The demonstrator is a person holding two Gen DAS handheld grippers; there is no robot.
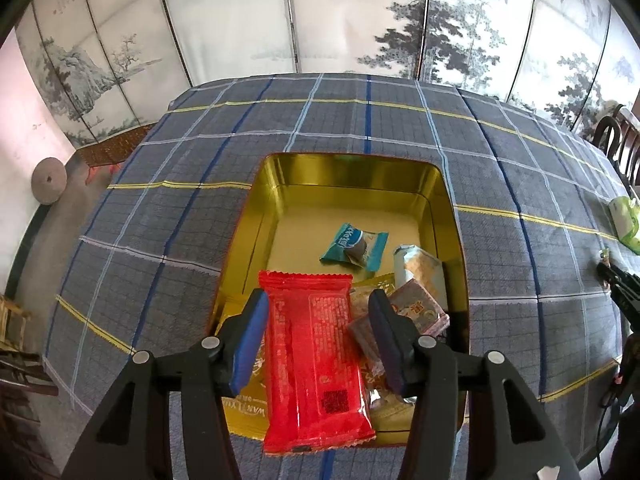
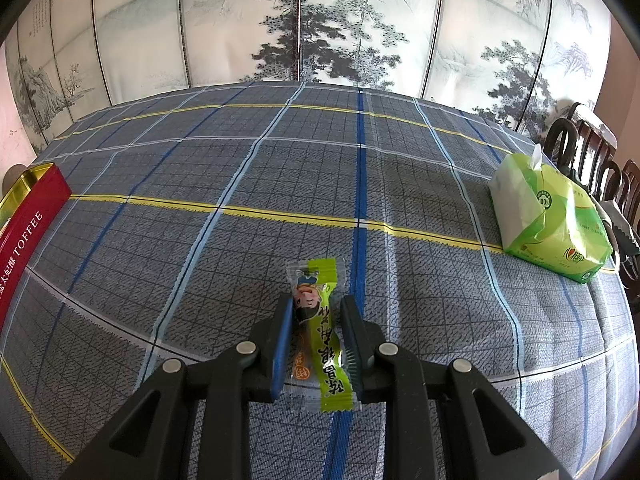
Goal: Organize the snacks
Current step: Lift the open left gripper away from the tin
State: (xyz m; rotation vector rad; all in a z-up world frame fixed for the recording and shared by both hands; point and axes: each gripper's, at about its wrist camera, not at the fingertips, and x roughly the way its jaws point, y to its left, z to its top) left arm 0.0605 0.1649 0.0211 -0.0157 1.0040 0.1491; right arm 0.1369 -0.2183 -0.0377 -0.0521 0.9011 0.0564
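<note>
An open gold-lined tin (image 1: 352, 172) stands on the checked tablecloth, and its red side (image 2: 28, 216) reads TOFFEE. Inside lie a teal packet (image 1: 354, 246), a pale packet (image 1: 420, 272), a brown one (image 1: 416, 312) and a yellow one (image 1: 244, 416). A long red packet (image 1: 316, 360) rests on top at the tin's near end. My left gripper (image 1: 319, 300) is open around it, with a gap showing at the right finger. My right gripper (image 2: 317, 300) is shut on a green snack packet (image 2: 326, 344), low over the cloth to the right of the tin.
A green tissue pack (image 2: 552, 220) lies on the table's right side. Dark wooden chairs (image 2: 588, 152) stand past the right edge. A painted folding screen (image 2: 320, 20) closes off the far side. The checked cloth (image 2: 240, 168) stretches between the tin and the tissues.
</note>
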